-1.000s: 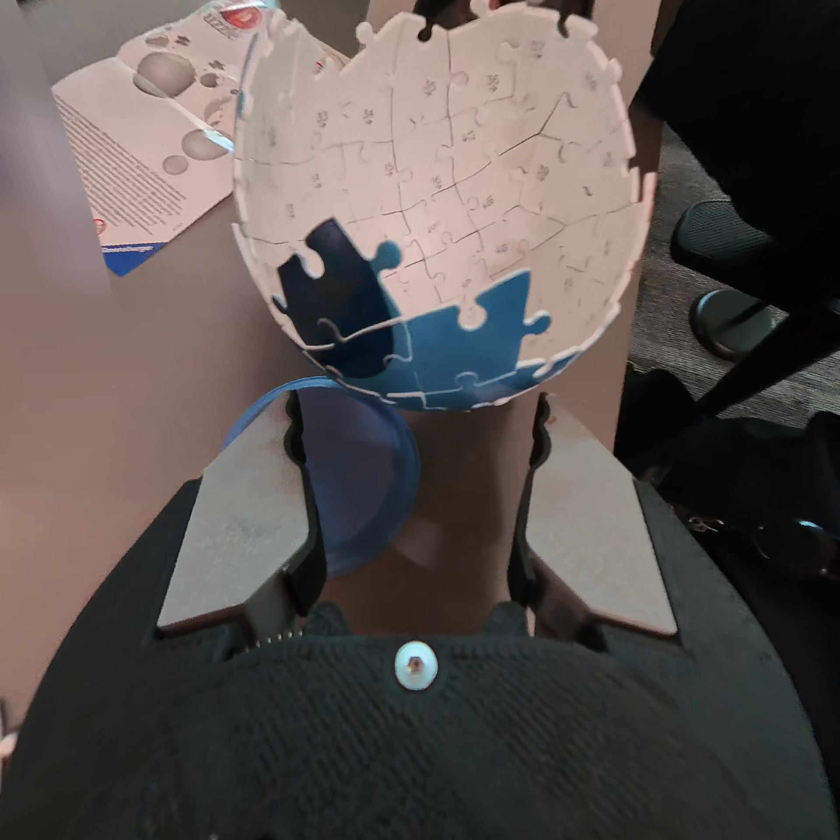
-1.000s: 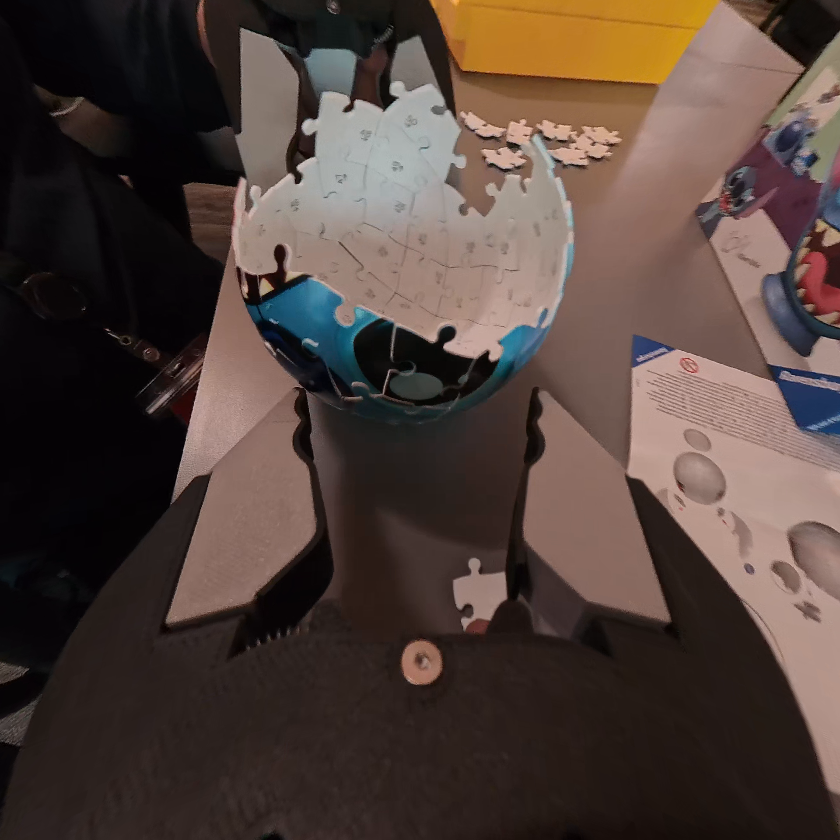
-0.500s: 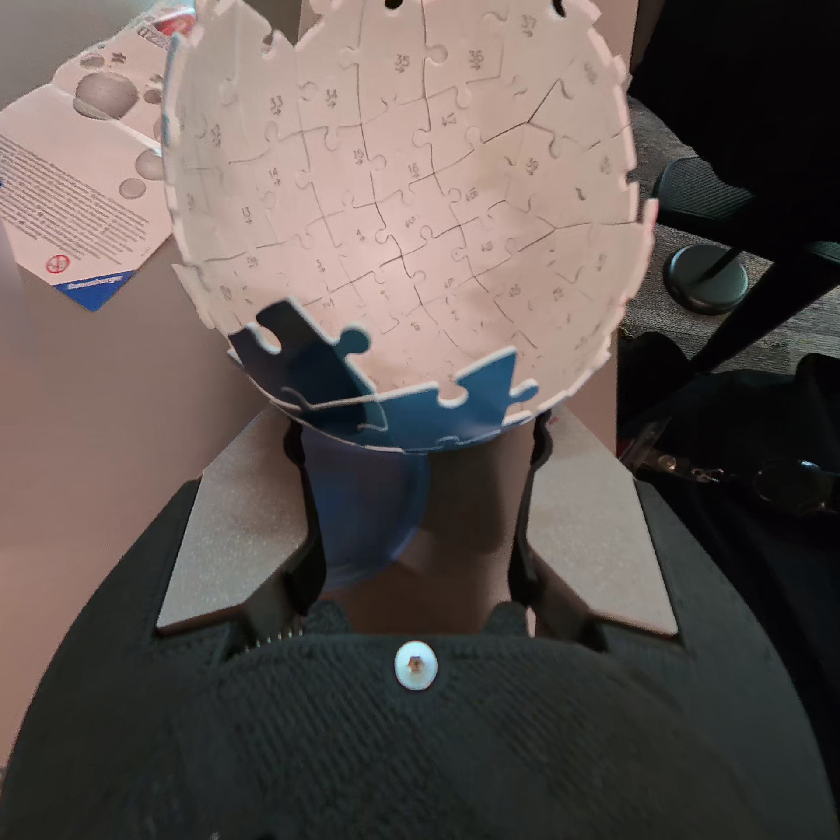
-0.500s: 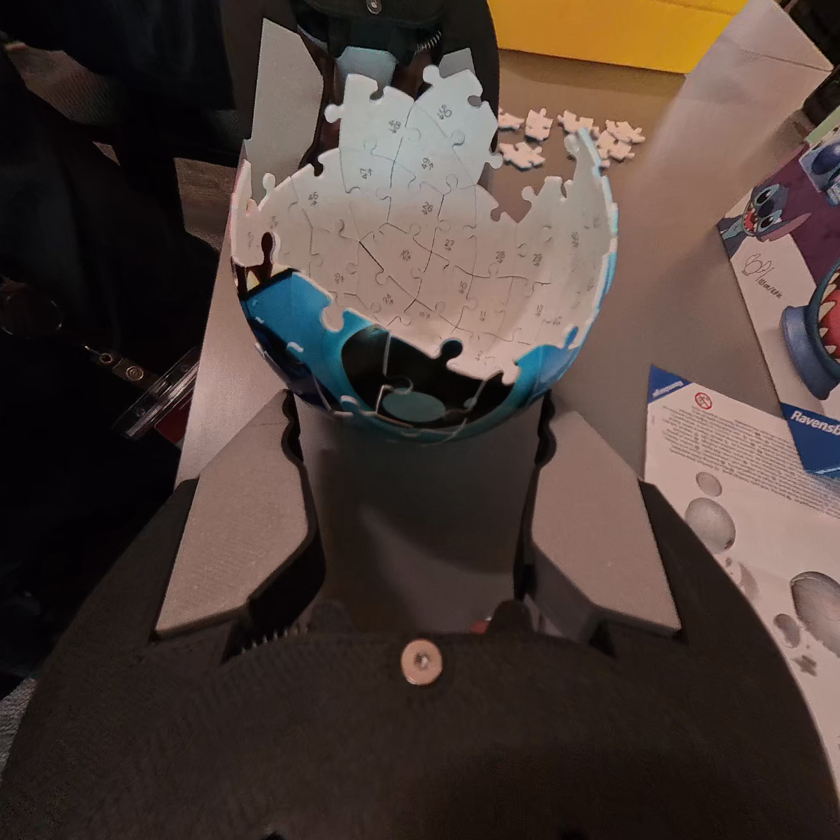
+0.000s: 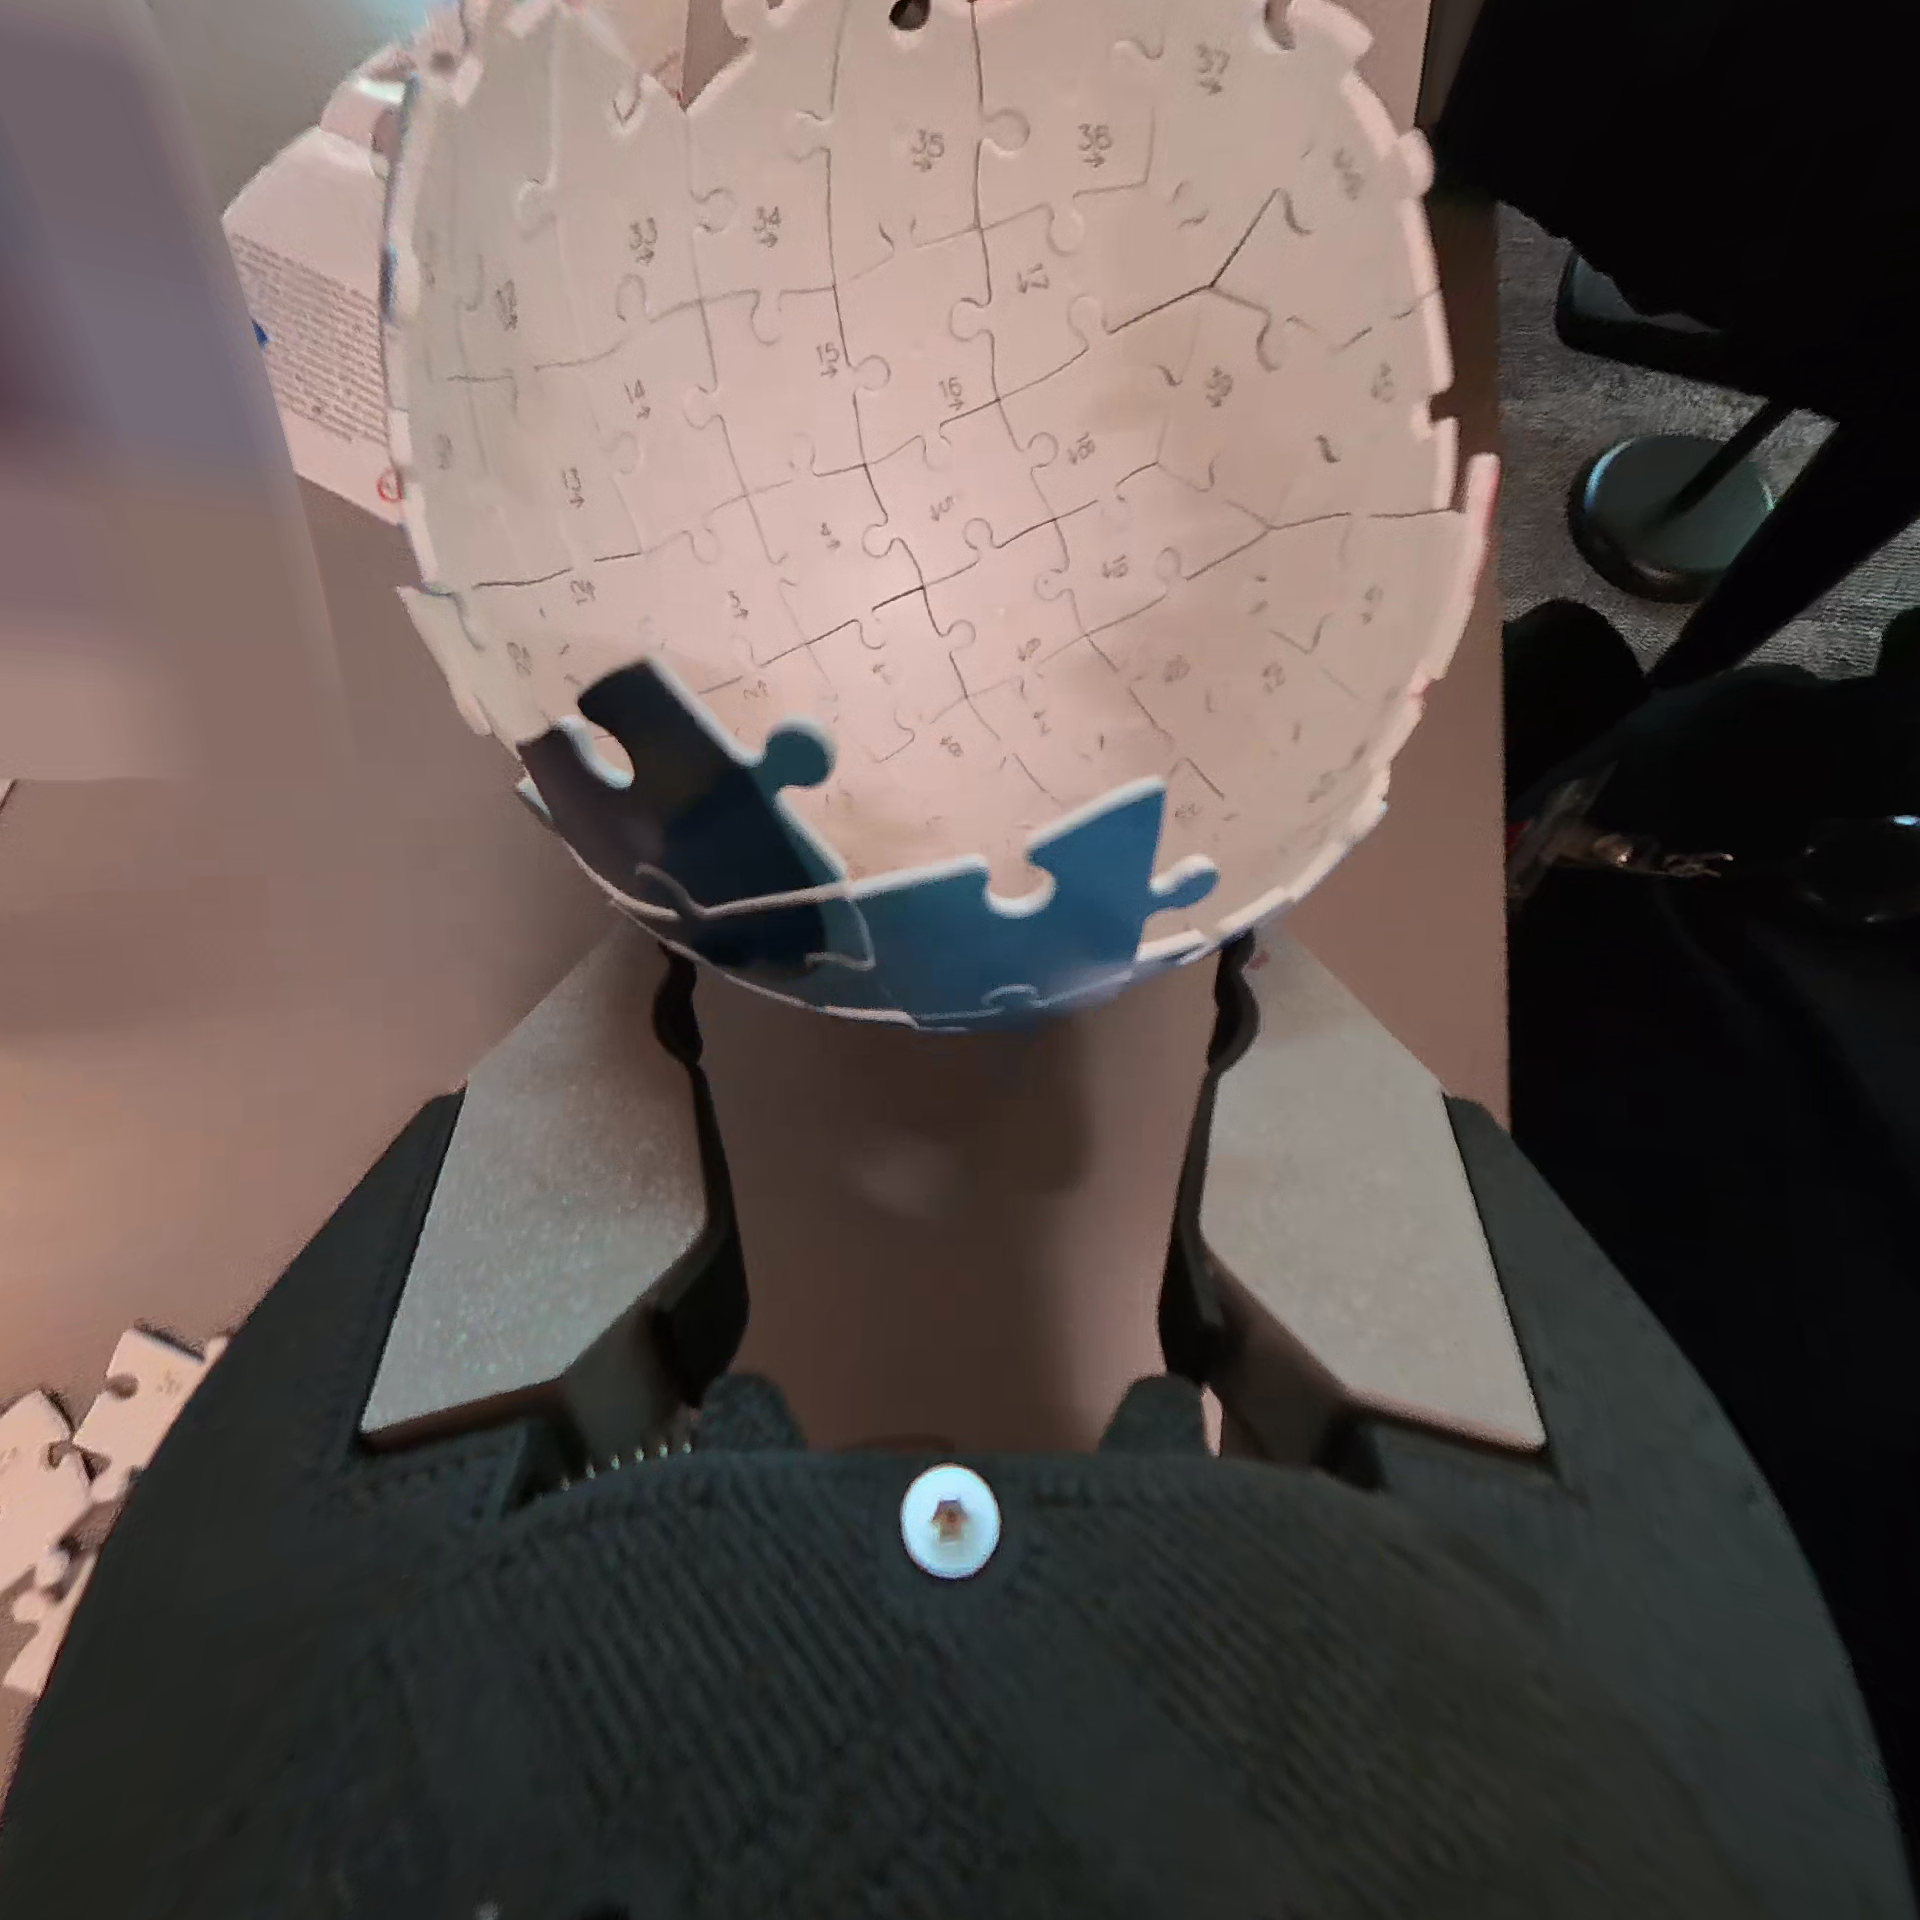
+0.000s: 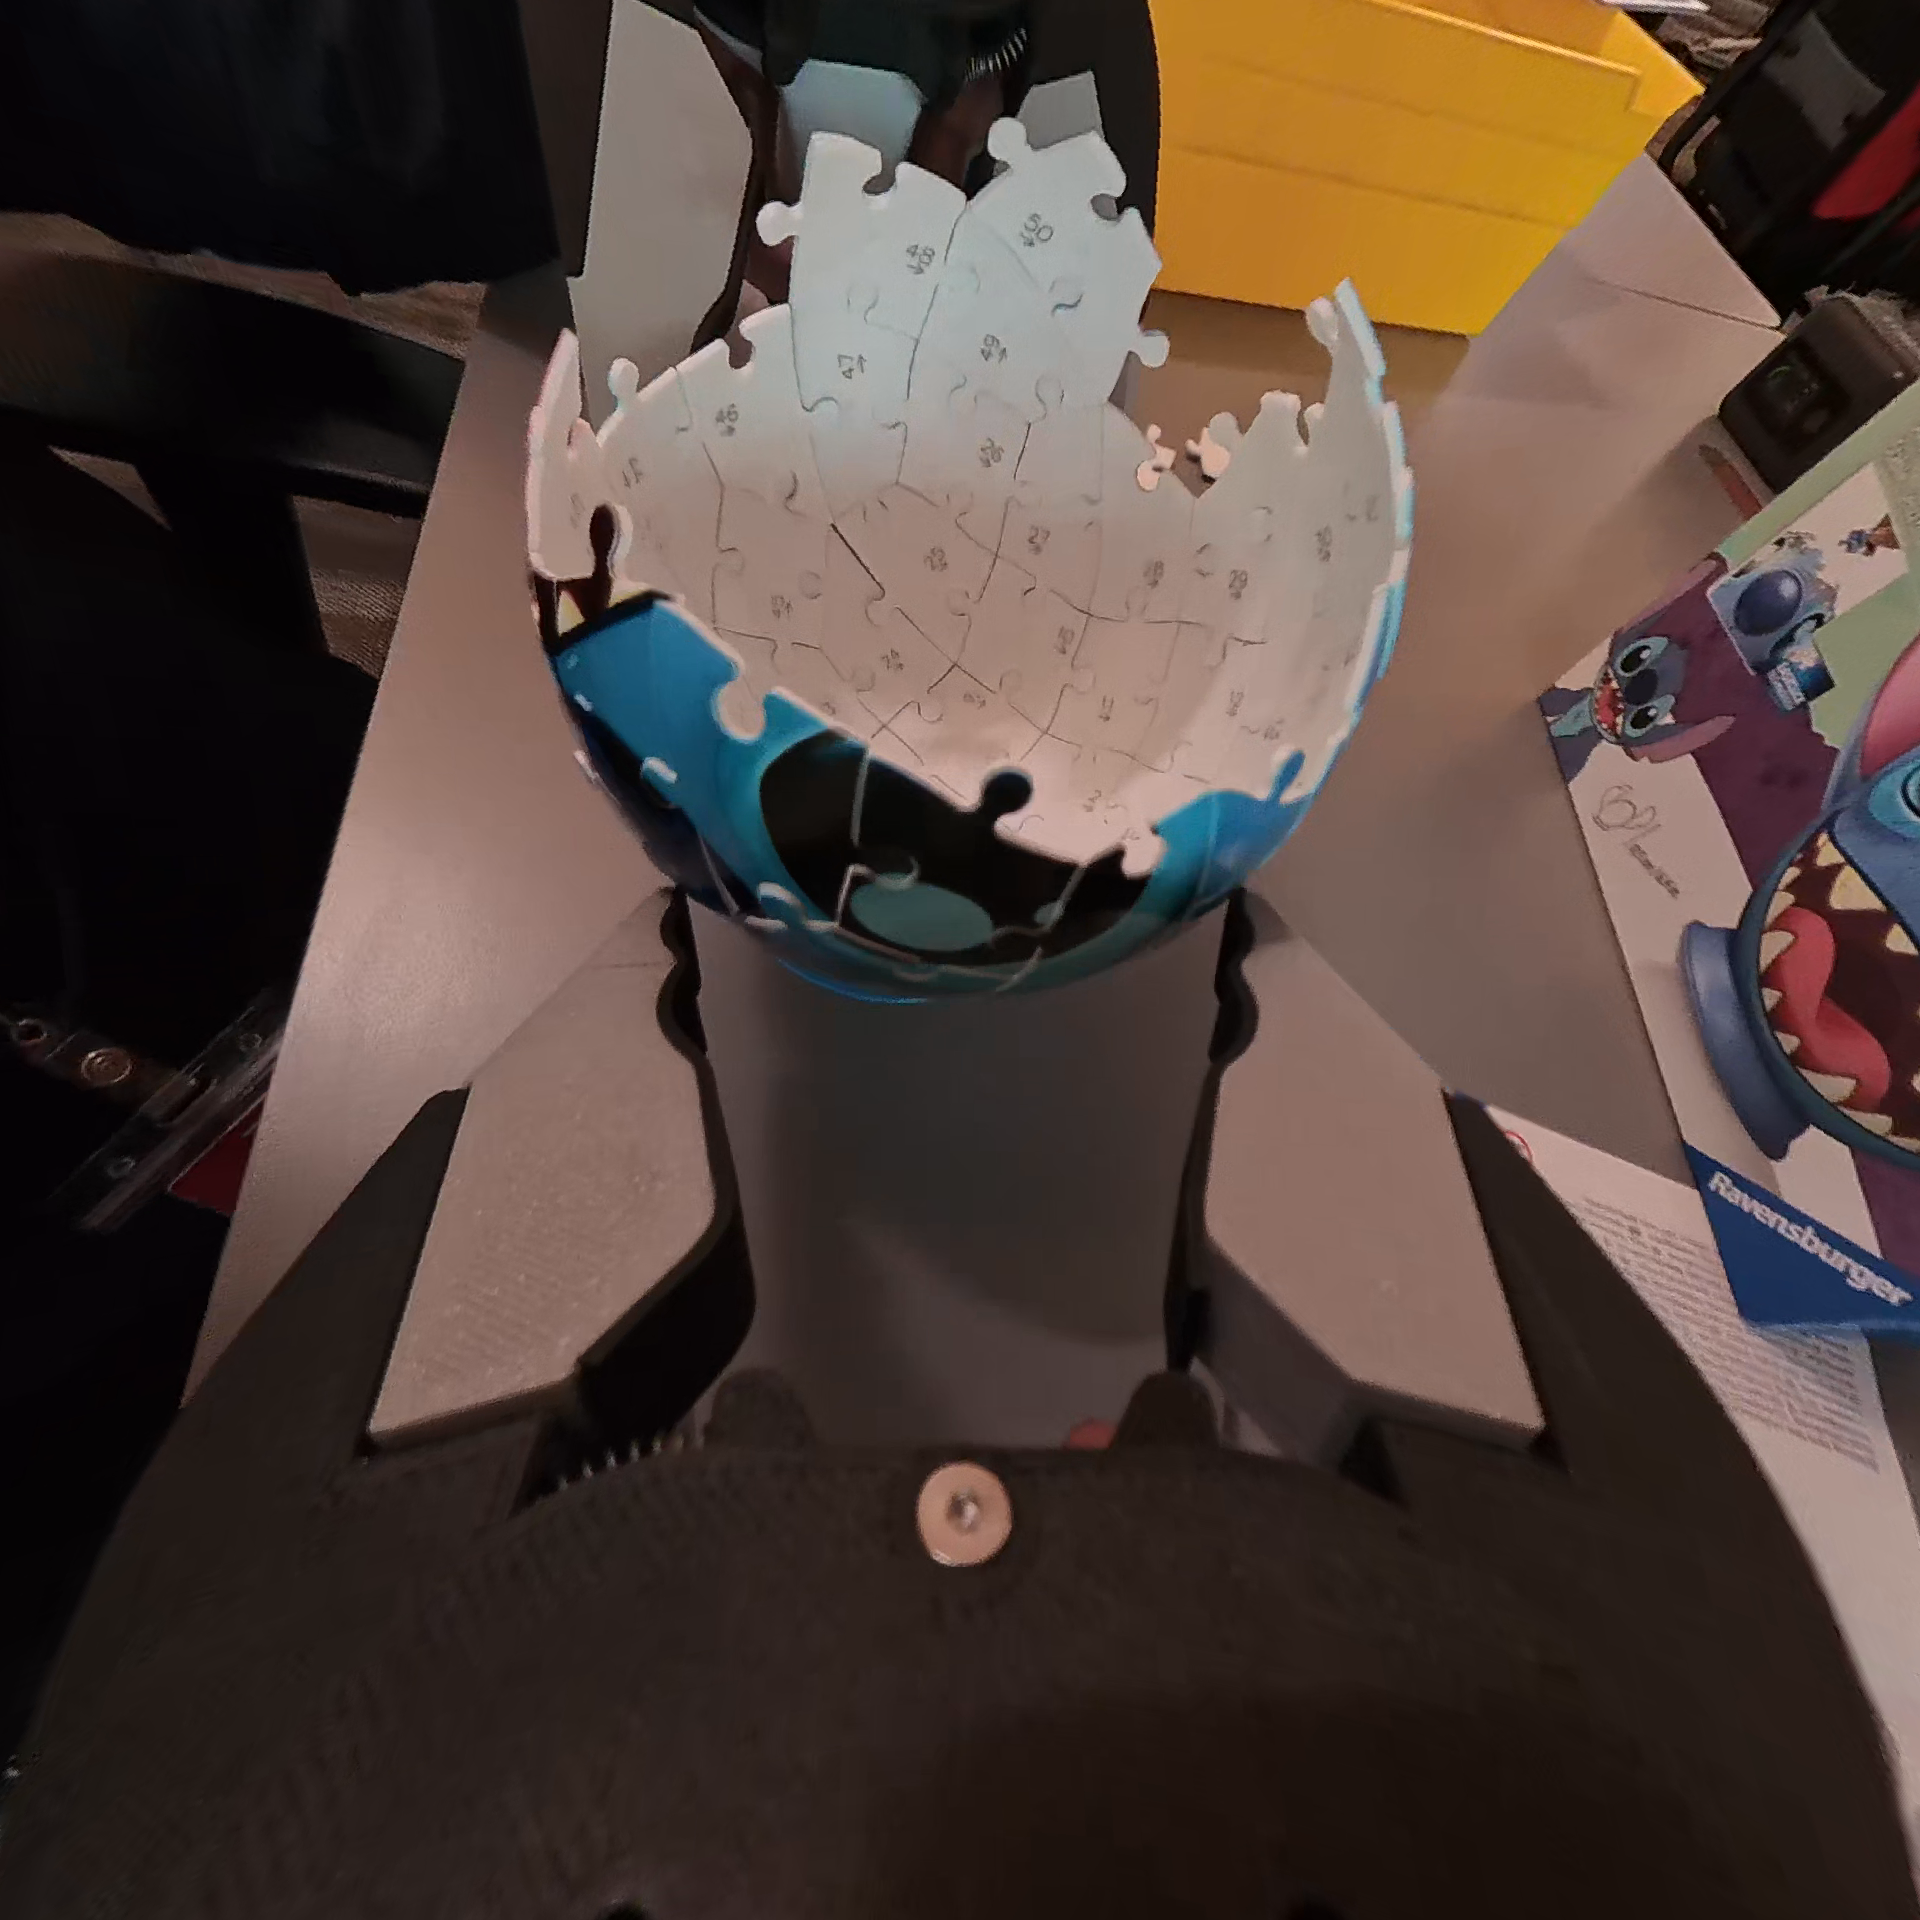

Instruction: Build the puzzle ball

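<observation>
The half-built puzzle ball (image 5: 935, 468) is an open shell, white and numbered inside, blue outside. It stands on the grey table between my two grippers, which face each other. My left gripper (image 5: 956, 966) is open, its fingertips at the shell's lower blue edge. In the right wrist view the ball (image 6: 966, 644) shows a black and teal patch low on its near side. My right gripper (image 6: 951, 925) is open, its fingertips just at the ball's underside. A grey finger (image 6: 644, 187) of the left gripper shows behind the ball. I cannot tell whether any fingertip touches the ball.
Loose white puzzle pieces (image 5: 62, 1455) lie at the left gripper's near left, and more (image 6: 1195, 447) behind the ball. An instruction leaflet (image 6: 1714, 1299) and the puzzle's box picture (image 6: 1766, 727) lie to the right. A yellow box (image 6: 1403, 135) stands at the back. The table edge (image 6: 343, 935) runs close on the left. Some 8 cm of space lies between my two pairs of fingers.
Both grippers have moved in closer to the ball, which now fills more of each view. The blue disc under the left gripper has dropped out of sight. Both stay open.
</observation>
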The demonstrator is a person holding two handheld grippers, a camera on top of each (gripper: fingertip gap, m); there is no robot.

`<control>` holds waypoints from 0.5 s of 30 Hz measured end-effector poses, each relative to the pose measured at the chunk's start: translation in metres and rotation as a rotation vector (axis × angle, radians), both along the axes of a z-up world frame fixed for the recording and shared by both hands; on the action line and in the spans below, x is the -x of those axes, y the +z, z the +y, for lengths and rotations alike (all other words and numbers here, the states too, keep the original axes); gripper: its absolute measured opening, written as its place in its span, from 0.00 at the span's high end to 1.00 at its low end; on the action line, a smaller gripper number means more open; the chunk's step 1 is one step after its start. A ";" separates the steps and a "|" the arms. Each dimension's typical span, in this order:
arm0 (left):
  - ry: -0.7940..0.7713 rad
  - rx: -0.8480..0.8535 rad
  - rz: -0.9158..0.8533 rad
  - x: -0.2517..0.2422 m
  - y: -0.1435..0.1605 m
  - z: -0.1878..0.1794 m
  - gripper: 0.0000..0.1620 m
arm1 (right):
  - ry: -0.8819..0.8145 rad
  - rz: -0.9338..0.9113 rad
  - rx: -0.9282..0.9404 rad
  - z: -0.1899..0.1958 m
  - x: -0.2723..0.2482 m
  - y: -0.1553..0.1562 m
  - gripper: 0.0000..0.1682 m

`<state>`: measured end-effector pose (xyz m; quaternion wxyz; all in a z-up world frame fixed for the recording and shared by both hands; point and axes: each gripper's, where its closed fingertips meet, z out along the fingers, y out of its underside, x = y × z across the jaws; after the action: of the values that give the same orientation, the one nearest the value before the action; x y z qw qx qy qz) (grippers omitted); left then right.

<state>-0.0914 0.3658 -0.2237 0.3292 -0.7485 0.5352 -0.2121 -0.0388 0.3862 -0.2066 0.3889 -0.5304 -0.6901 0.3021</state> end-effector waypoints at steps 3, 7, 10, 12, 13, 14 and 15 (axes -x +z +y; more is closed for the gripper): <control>-0.008 0.013 0.022 0.010 -0.008 -0.002 0.39 | 0.006 -0.031 0.001 -0.001 0.006 -0.009 0.45; -0.014 0.026 0.028 0.016 -0.016 -0.003 0.39 | 0.002 -0.073 -0.003 0.000 0.010 -0.022 0.46; -0.021 0.037 -0.007 0.013 -0.016 -0.003 0.40 | -0.008 -0.106 -0.007 0.001 0.007 -0.029 0.46; -0.032 0.043 -0.024 0.012 -0.016 -0.003 0.41 | -0.011 -0.114 -0.013 0.000 0.005 -0.030 0.46; -0.035 0.045 -0.031 0.013 -0.017 -0.002 0.41 | -0.013 -0.115 -0.013 -0.001 0.003 -0.029 0.46; -0.034 0.050 -0.040 0.014 -0.019 -0.001 0.41 | -0.013 -0.113 -0.009 -0.001 0.001 -0.028 0.46; -0.029 0.058 -0.049 0.015 -0.020 0.000 0.41 | -0.012 -0.111 -0.002 -0.003 -0.001 -0.026 0.47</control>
<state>-0.1060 0.3658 -0.2434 0.3171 -0.7444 0.5314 -0.2508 -0.0379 0.3836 -0.2331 0.3524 -0.5500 -0.7076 0.2693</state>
